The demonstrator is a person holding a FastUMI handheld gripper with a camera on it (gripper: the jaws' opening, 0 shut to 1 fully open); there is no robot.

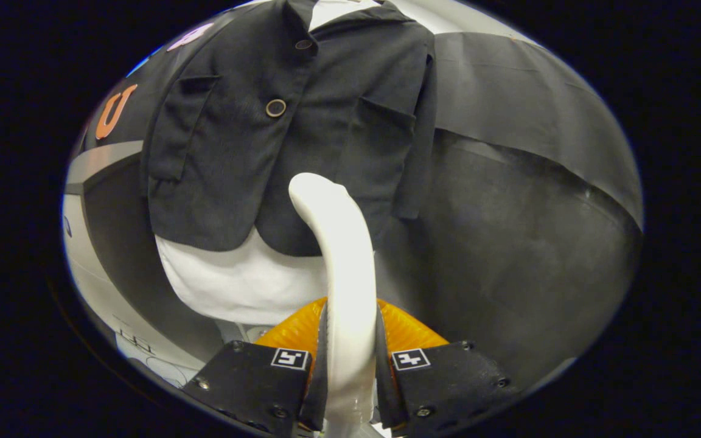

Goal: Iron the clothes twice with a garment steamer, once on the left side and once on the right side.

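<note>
White plastic clamped between both fingers of the gripper (350, 359): the curved handle of the garment steamer (341, 267), squeezed on either side with no gap to speak of. Rises from between the fingers, then bends forward at the top, rounded head ending against the lower hem of the dark jacket (289, 134), contact or a slight gap not possible to tell. Hangs straight ahead, beyond the fingers, front panels closed, one round button (275, 107) at mid-chest and a second button (303, 44) higher near the collar. Flapped pockets on both panels, fabric fairly flat with faint creases. Beneath the hem, a white shirt (241, 283) showing as a rounded bulge, partly hidden by the steamer's neck. Behind and to the side, black cloth wall (527, 201) draped in folds, with a pale grey strip (104, 159) on the other side of the jacket. Steamer head placed near the middle of the garment, at the lower edge of one front panel.
</note>
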